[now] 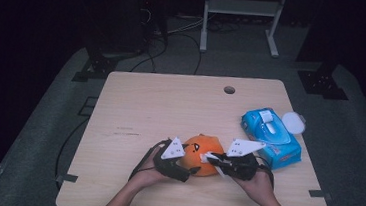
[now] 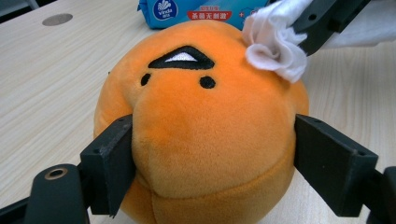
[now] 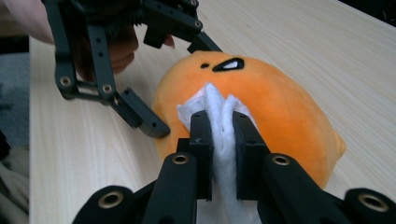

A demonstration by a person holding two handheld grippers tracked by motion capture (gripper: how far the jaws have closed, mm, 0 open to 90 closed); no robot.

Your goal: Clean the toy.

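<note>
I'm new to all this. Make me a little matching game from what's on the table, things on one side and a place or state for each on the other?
Things:
1. orange plush toy
2. white wipe
3. blue wipes pack
4. round white lid

Places or states:
A. pinched in the right hand-held gripper
B. lying beside the pack
C. clamped between the left hand-held gripper jaws
D. lying at the table's right side

Pairs: 1-C, 2-A, 3-D, 4-B

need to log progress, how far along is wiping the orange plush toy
Done: a white wipe is out of the blue wipes pack and pinched in the right gripper. In hand: the left gripper clamps the orange plush toy while the wipe presses on its top. Left: the rest of its surface.
</note>
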